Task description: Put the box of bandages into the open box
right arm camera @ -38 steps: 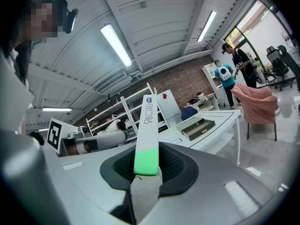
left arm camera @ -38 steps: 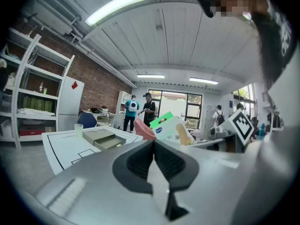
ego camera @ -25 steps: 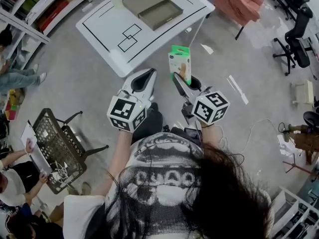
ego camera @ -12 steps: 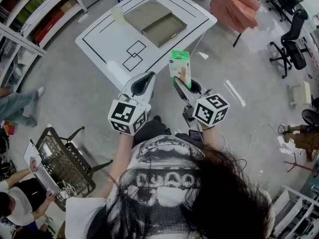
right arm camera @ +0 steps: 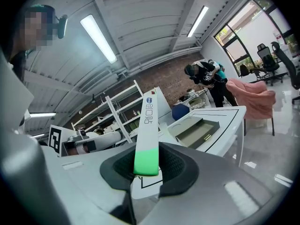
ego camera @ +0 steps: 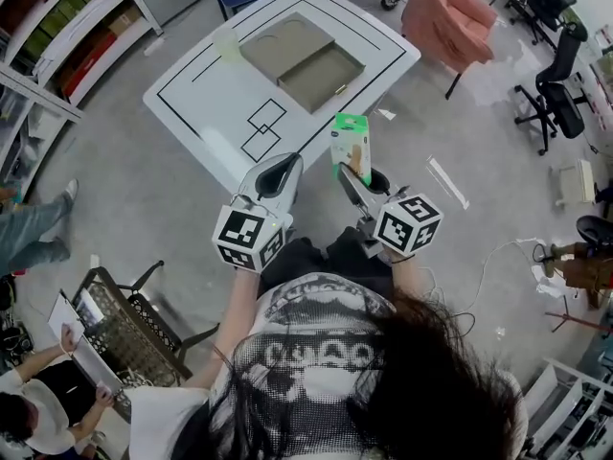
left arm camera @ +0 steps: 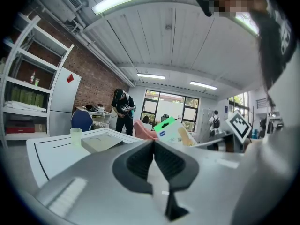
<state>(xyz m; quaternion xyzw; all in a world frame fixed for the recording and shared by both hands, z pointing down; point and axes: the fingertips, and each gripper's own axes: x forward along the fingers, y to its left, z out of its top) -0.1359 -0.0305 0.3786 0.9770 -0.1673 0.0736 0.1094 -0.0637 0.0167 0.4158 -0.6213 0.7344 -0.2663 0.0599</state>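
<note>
Holds left gripper (ego camera: 283, 166) forward, jaws pressed together on nothing. Clamps right gripper (ego camera: 355, 175) on one end of a box of bandages (ego camera: 351, 145), just beside the left, both raised before the chest.

White table with its things, in front of you.
You see the white table (ego camera: 206, 113), marked with black lines. The open box (ego camera: 321, 73) lies on it toward the far side. A pale cup (ego camera: 227, 46) stands near the box, on its left. Two drawn squares (ego camera: 266, 129) are closer to you than the box.
</note>
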